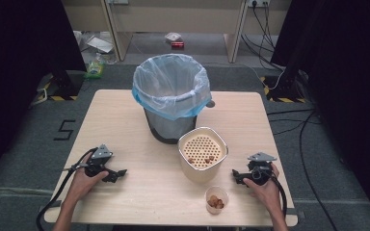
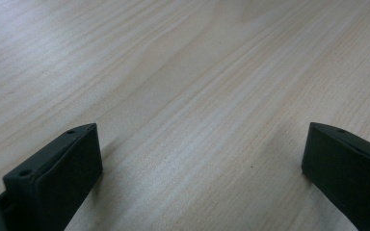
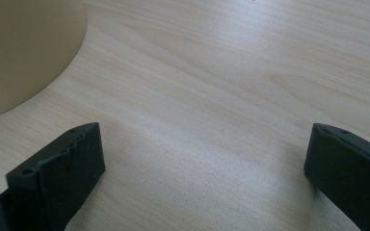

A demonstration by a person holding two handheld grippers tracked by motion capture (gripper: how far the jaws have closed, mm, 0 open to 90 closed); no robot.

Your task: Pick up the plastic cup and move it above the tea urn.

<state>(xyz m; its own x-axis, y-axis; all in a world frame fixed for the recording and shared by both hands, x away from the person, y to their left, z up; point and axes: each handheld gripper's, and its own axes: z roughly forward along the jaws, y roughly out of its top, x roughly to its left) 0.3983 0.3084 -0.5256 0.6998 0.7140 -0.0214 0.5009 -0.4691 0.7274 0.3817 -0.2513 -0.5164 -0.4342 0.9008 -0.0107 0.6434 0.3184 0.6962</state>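
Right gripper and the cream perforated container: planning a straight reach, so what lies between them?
Only bare table, by the high view: the right gripper rests apart from the cream container.

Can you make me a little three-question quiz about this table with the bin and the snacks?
1. True or false: the bin has a clear bag in it.
2. Which stands nearest the right gripper? A) the bin B) the cream container C) the small cup
3. What lies between the left gripper's jaws?

Key:
1. True; a blue-edged bag lines it.
2. B, though the cup is almost as near.
3. Nothing but bare table; the jaws stand wide open.
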